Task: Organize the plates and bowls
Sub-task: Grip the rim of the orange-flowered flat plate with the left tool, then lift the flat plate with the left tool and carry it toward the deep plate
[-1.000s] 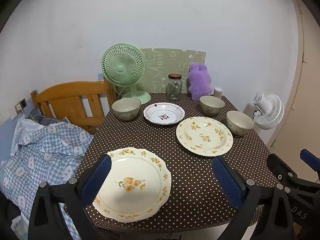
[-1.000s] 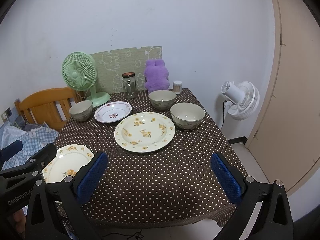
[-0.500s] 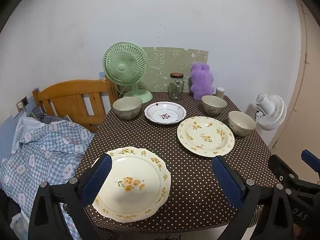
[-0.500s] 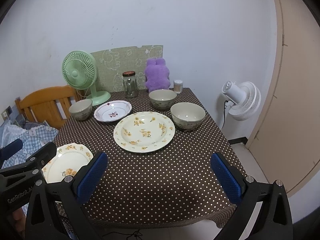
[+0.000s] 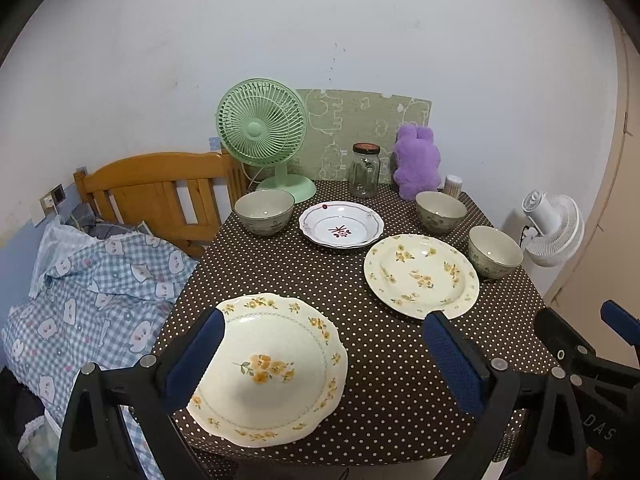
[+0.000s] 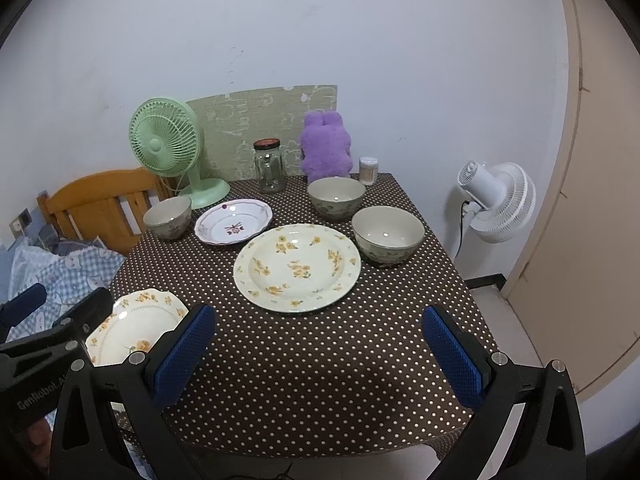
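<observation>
Scalloped plate (image 5: 276, 368) between wide-open left claw (image 5: 320, 360): stiff, glazed, likely slippery and breakable; best pinched at rim; right claw (image 6: 320, 352) likewise wide, empty.

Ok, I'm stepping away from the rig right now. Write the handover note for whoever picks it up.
Left gripper: open, empty, hovering over the scalloped plate at the table's near left corner.
Right gripper: open, empty, over bare tablecloth at the near edge.
Round floral plate sits mid-table, small white plate behind it.
Three bowls, all separate: one far left, two on the right.
Done: nothing stacked.
Left: stack the plates, nest the bowls.
</observation>
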`<action>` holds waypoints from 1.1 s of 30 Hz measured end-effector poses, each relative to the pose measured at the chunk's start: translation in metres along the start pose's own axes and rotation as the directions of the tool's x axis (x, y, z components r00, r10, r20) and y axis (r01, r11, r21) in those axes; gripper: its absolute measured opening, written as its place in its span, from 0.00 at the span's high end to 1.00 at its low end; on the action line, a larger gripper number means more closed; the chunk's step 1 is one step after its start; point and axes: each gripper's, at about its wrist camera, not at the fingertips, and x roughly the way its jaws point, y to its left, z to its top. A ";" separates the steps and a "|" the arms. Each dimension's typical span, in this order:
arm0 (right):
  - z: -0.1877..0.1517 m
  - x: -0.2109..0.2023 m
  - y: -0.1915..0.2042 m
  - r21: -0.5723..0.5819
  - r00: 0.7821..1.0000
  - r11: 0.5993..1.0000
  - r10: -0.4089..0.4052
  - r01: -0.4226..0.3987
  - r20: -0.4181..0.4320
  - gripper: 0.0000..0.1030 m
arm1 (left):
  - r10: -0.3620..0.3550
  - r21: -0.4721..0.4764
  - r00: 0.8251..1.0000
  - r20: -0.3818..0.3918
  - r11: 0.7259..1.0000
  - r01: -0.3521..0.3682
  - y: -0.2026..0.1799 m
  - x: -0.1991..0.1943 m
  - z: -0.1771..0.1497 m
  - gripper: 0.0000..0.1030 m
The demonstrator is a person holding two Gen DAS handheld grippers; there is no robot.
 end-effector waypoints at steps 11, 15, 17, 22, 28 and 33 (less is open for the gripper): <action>0.001 0.022 0.051 0.013 0.999 1.000 -0.025 0.025 -0.023 0.00 | -0.006 0.021 1.000 -0.021 1.000 0.007 0.044 0.028 0.011 0.05; 0.001 0.035 0.073 0.034 0.998 0.999 -0.037 0.038 -0.045 0.00 | -0.018 0.048 0.999 -0.037 0.999 0.020 0.064 0.045 0.016 0.06; 0.000 0.042 0.083 0.041 0.998 0.998 -0.040 0.043 -0.057 0.00 | -0.022 0.054 0.998 -0.054 0.998 0.025 0.073 0.055 0.016 0.07; -0.009 0.065 0.109 0.049 0.994 0.998 -0.045 0.050 -0.102 0.01 | -0.029 0.075 0.996 -0.090 0.997 0.036 0.092 0.079 0.009 0.07; -0.022 0.094 0.134 0.061 0.985 0.997 -0.042 0.053 -0.168 0.06 | -0.032 0.100 0.986 -0.163 0.994 0.048 0.113 0.107 -0.005 0.11; -0.035 0.113 0.154 0.050 0.976 0.998 -0.037 0.049 -0.212 0.09 | -0.007 0.117 0.976 -0.218 0.993 0.033 0.128 0.131 -0.016 0.11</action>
